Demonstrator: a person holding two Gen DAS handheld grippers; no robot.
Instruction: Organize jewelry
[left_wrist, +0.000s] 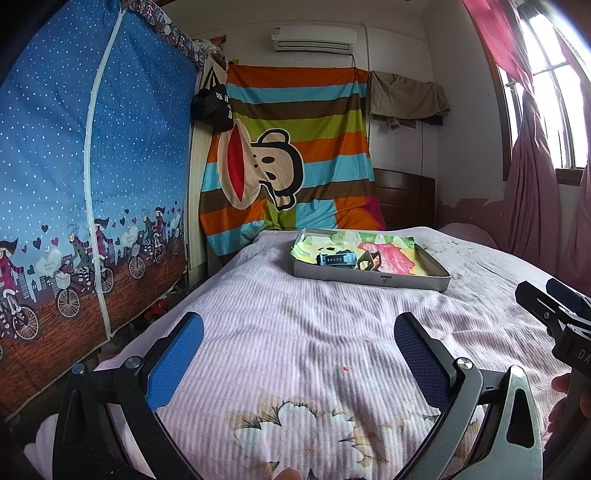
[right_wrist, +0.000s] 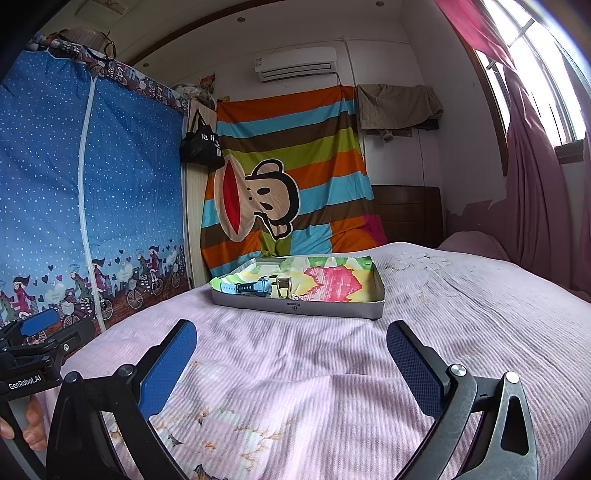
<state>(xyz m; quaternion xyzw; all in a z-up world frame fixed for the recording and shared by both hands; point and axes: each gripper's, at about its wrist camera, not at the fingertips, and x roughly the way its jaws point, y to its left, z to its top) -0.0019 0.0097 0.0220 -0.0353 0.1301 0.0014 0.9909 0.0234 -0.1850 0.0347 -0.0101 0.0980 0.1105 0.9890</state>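
Left gripper (left_wrist: 299, 354) and right gripper (right_wrist: 291, 354): fingers spread wide, nothing between the blue pads (left_wrist: 173, 363), both hovering over the pink striped bedspread (right_wrist: 295, 398). Ahead on the bed, well apart from both: shallow grey tray (right_wrist: 332, 308) lined with bright patterned paper. Inside, toward the left half: light-blue wristwatch (right_wrist: 247, 287) lying flat, strap extended; just beside it a small brownish box-like piece (right_wrist: 283, 286), identity unclear. Watch probably light, with stiff case and flexible, somewhat slick strap; best taken across the case or the strap close to it. Small piece likely light and easily tipped; best pinched across opposite sides. Low tray wall: descent from above advisable.
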